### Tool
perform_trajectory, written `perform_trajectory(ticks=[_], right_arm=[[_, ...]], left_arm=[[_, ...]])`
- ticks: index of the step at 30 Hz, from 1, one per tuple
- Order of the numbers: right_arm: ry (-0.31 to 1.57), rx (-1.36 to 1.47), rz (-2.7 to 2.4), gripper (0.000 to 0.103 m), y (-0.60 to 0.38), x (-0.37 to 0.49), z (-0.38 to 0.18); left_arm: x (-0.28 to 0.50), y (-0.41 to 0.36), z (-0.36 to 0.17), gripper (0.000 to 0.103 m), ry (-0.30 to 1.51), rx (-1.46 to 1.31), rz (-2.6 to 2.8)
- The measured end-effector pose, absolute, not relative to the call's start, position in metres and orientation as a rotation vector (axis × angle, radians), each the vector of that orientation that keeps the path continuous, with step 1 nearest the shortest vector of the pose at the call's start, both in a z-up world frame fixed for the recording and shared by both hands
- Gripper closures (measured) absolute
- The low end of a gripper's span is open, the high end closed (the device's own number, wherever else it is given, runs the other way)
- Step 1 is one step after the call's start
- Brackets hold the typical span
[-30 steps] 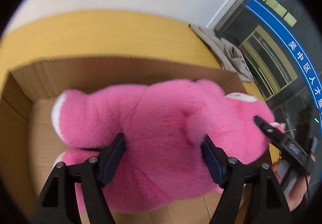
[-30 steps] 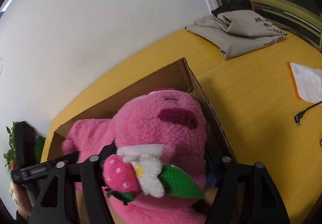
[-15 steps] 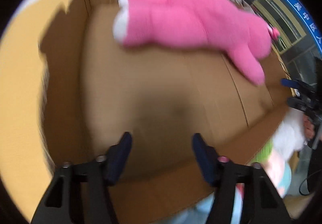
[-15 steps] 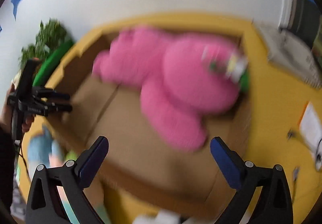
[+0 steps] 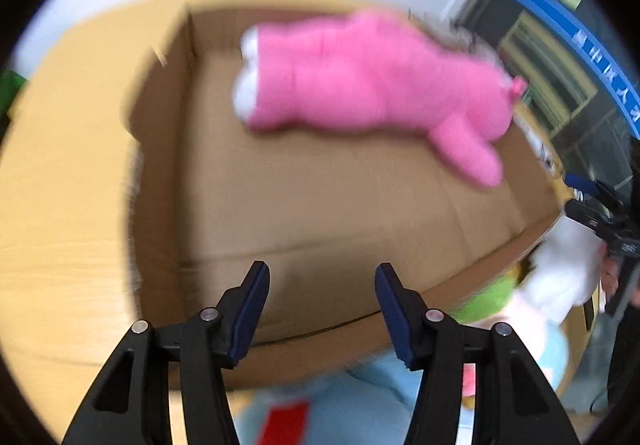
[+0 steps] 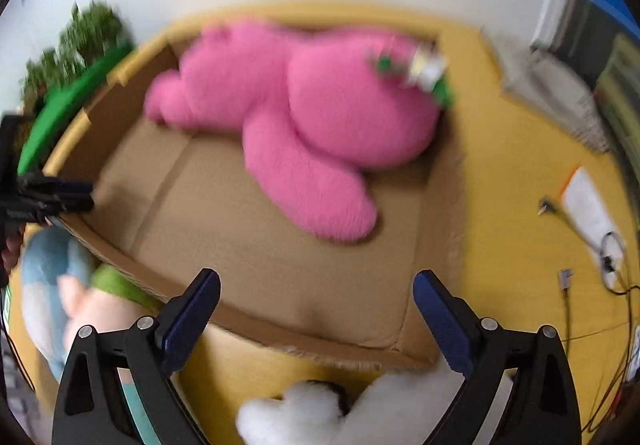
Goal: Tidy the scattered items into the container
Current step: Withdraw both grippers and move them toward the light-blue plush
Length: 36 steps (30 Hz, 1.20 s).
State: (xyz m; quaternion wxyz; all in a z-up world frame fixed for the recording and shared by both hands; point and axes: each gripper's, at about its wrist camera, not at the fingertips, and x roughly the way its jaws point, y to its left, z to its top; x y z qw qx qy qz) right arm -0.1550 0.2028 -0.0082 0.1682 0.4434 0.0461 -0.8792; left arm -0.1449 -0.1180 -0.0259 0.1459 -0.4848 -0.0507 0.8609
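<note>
Nearest your left gripper (image 5: 322, 305): jaws opening, nothing between the pads, only the near wall of the cardboard box (image 5: 320, 309) behind them; below that wall, outside the box, a light blue plush (image 5: 348, 397) with a red patch lies on the yellow table (image 5: 60, 205); to its right a green, pink and white plush (image 5: 520, 297), blurred, also outside the box.

Your right gripper (image 6: 316, 313): jaws opening and spread wide, released, nothing held; a white fluffy plush (image 6: 320, 417) sits just under it on the table, outside the box; at lower left of this view the blue plush (image 6: 44, 277) and the green-and-pink one (image 6: 104, 297) lie against the box's outer wall.

Middle ground: box floor mostly bare, its flap seams visible; your other gripper shows at the edge of each view, over the box rim.

Far side of the box: the pink plush bear (image 6: 304, 121) lies on its side inside the box, against the far wall, one limb stretched toward the box's middle; white foot pads show in the left view; a small strawberry-and-leaf trim (image 6: 420, 69) at its head end, near the right corner.

Beyond: folded grey cloth (image 6: 560, 97) on the table past the box; white paper (image 6: 588, 205) and cables (image 6: 616, 285) at the right; green plant (image 6: 72, 41) at far left; white wall behind.
</note>
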Motion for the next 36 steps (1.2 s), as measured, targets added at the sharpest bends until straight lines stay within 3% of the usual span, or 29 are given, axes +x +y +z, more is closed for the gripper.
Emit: perform_trajectory(ticks=[2,9,20,36], right_arm=[[0.089,1.104,-2.588,0.0,0.203,-0.13,0.022],[0.137,0.84,-2.79,0.0,0.193,-0.07,0.069],[0.166,0.818,-2.807,0.0,0.189,-0.03,0.074],[0.167,0.821,-2.809,0.0,0.186,-0.021,0.077]], left_arm=[[-0.118,-0.112,0.009,0.021,-0.122,-1.25,2.62],[-0.042,-0.052,0.076,0.021,-0.052,-0.951,2.853],[-0.017,-0.009,0.072,0.021,-0.082,-0.945,2.828],[-0.008,-0.007,0.066,0.021,-0.107,-0.967,2.808]])
